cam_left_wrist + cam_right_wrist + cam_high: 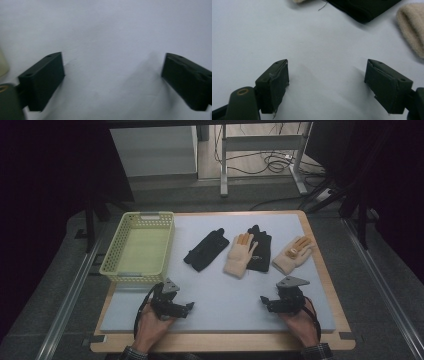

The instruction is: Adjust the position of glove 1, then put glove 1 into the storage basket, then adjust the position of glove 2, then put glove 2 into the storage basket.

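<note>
High view: both your tools, left tool (189,305) and right tool (263,300), sit spread and empty near you. Gloves lie far-center: nearest tan glove (241,255) overlaps black glove (260,248), so you risk snagging both.

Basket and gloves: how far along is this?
Done: nothing yet. The yellow basket holds no gloves. In hand: nothing. The left tongs and right tongs are open over the bare blue mat. Left: all four gloves lie on the mat, the left black glove, the middle beige glove overlapping the second black glove, and the right beige glove.
</note>
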